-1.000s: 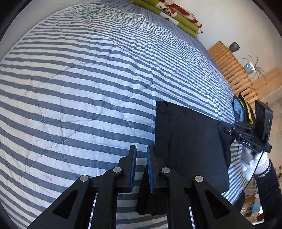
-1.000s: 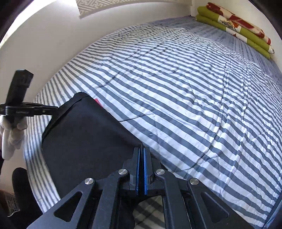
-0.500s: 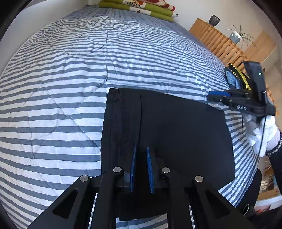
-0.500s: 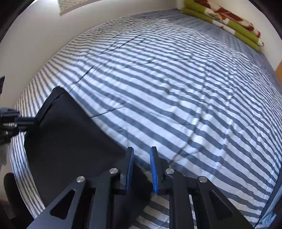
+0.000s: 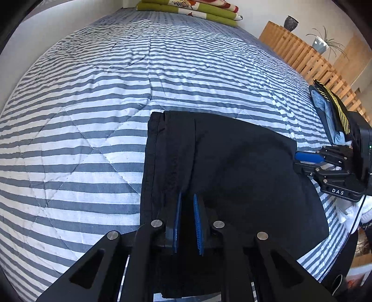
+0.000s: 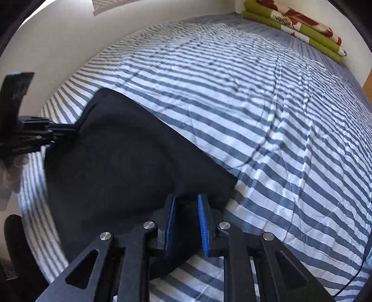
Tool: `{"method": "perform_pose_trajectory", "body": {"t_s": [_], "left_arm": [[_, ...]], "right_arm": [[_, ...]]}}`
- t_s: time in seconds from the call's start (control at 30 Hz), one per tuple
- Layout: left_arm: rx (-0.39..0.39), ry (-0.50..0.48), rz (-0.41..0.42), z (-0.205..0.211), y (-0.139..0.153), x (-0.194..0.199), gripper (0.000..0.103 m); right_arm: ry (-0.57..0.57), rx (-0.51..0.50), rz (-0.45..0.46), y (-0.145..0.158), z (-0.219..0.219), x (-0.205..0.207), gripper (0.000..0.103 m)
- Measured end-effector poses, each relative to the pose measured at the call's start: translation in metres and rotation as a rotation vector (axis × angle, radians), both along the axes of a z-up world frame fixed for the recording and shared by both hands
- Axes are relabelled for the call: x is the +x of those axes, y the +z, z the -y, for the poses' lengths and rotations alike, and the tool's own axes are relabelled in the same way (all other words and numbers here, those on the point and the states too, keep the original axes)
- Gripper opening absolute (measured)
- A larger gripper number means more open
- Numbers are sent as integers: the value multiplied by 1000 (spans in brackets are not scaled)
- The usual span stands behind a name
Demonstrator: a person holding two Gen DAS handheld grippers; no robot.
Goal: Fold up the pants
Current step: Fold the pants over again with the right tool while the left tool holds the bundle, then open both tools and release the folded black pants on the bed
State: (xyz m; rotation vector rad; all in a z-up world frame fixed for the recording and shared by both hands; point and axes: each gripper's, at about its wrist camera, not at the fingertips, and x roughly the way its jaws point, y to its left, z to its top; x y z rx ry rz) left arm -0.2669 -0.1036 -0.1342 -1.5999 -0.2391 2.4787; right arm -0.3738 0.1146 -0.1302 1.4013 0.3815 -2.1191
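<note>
Black pants (image 5: 244, 174) lie folded into a rough rectangle on the striped bed (image 5: 81, 116), near its foot. My left gripper (image 5: 187, 197) points down over their left part, its blue pads a narrow slit apart with dark cloth between them. In the right wrist view the left gripper (image 6: 69, 128) bites the far left edge of the pants (image 6: 127, 162). My right gripper (image 6: 186, 199) hovers at the pants' right corner. Its jaws are opening, and the cloth lies under them without being pinched. From the left wrist view the right gripper (image 5: 297, 161) sits at the pants' right edge.
A folded green and red blanket (image 5: 193, 11) lies at the head of the bed. A slatted wooden unit (image 5: 302, 53) with a vase (image 5: 291, 22) stands along the right. Stacked folded clothes (image 5: 330, 113) rest on the bed's right edge. A white wall (image 6: 58, 46) borders the left.
My left gripper has swung from the pants' left edge to over them, still nearly closed. My right gripper's pads, pressed together a second ago, now stand apart, and it has sunk lower.
</note>
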Motion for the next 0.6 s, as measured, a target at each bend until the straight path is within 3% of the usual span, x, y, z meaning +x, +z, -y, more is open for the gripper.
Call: {"method": "perform_pose_trajectory", "body": {"t_s": [0.07, 0.13, 0.23, 0.37, 0.43, 0.57, 0.6], "left_arm": [[-8, 43, -9, 7, 6, 1, 11], [-57, 103, -25, 14, 14, 8, 10], [-31, 137, -53, 22, 30, 30, 10], [23, 150, -53, 15, 42, 69, 13], [86, 150, -30, 5, 38, 87, 18], [183, 154, 14, -24, 23, 114, 44], [197, 159, 18, -30, 21, 119, 44]], "right_arm": [[-31, 17, -38, 4, -7, -2, 40], [-77, 19, -35, 12, -18, -4, 40], [-84, -30, -49, 35, -33, 15, 40], [-37, -108, -68, 60, -39, 68, 40], [3, -126, -62, 61, -30, 95, 40], [4, -157, 30, 39, -17, 128, 40], [11, -169, 33, 34, -15, 135, 40]]}}
